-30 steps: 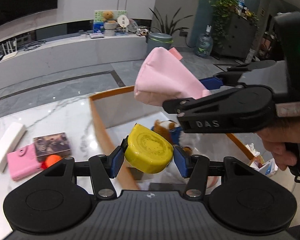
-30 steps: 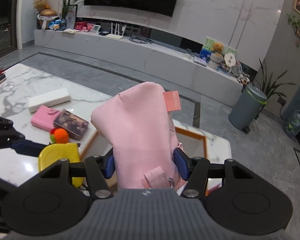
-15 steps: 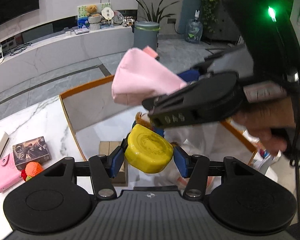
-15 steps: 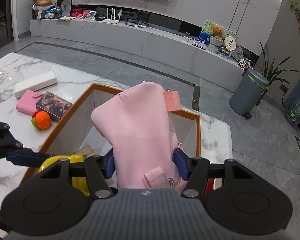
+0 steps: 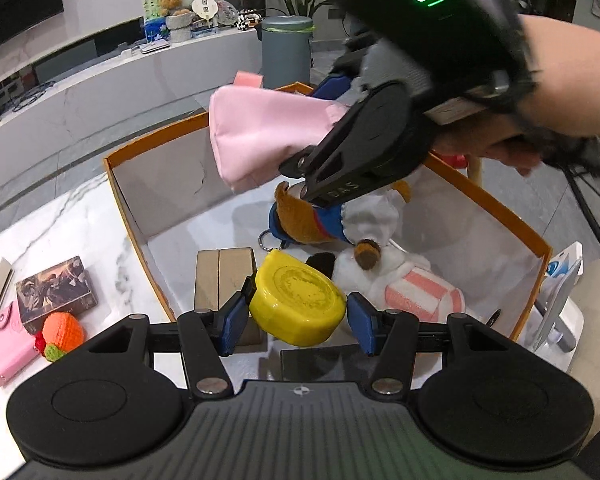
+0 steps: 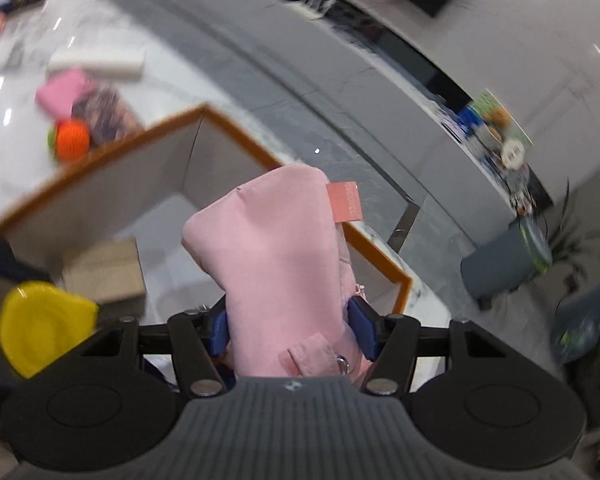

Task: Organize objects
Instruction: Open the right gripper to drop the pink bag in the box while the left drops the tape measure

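Left claw (image 5: pixel 298 322) pinches a yellow disc (image 5: pixel 298 304) between its blue pads (image 5: pixel 233 322), holding it above the near end of the box (image 5: pixel 132 208). Right claw (image 6: pixel 292 326) is clamped on a pink pouch (image 6: pixel 278 256), which juts forward from the pads over the box's far half; in the left view the same pouch (image 5: pixel 268 136) hangs ahead of and above the disc, held from the right.

Risks, as judged from this moment. The two claws sit close over one opening; if both descend together, the right claw's finger could strike the disc or the left pads. The pouch is soft and gripped near one end only, so its free end may catch the far rim and drape outside. The disc is hard and looks smooth; released from this height it would likely bounce off the toys or the carton. The right view is blurred, which suggests fast motion and a poorer aim.

Box contents, near to far from the left claw: a dark flat item directly below the pads, its nature unclear; a brown carton (image 5: pixel 224 276) just left of the disc; a white-and-pink striped plush (image 5: pixel 412 292) to the right; a brown bear (image 5: pixel 312 220) in blue and white beyond.

Outside, left of the claw on the marble table (image 5: pixel 72 224): an orange knit ball (image 5: pixel 62 334), a picture box (image 5: pixel 56 294), a pink wallet (image 5: pixel 4 344).
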`<state>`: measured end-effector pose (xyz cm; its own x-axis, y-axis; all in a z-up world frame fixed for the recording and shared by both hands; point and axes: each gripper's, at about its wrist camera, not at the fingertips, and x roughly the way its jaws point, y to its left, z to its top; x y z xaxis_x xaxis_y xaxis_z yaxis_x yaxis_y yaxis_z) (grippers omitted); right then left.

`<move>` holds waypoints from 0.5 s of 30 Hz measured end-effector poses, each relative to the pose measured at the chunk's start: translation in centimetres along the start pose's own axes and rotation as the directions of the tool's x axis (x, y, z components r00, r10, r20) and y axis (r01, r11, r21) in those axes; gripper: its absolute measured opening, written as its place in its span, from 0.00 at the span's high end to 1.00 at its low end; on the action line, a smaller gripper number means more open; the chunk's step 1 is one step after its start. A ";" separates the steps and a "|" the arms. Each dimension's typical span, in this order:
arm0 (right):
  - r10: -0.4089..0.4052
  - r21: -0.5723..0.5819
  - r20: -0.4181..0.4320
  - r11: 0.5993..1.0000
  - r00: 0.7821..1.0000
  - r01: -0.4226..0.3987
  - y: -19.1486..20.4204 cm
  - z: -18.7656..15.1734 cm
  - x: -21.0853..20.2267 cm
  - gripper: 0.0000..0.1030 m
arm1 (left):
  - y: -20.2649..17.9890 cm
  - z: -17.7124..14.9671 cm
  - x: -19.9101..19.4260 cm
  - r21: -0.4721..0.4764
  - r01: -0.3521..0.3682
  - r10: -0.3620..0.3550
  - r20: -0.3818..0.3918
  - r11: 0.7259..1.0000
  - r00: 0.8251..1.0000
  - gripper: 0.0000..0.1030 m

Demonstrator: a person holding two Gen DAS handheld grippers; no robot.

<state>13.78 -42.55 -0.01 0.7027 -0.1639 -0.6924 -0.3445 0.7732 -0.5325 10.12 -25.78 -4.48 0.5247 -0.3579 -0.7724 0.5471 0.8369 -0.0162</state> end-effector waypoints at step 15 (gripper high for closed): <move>-0.035 0.001 -0.012 0.999 0.999 0.035 0.2 -0.3 3.0 0.23 | -1.2 0.2 0.4 0.035 -0.014 0.015 -0.015 0.999 1.000 0.38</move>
<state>15.57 -43.05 -2.35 0.7063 -0.1981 -0.6796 -0.3191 0.7678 -0.5555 9.79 -27.04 -4.63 0.5226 -0.3389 -0.7823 0.5623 0.8268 0.0174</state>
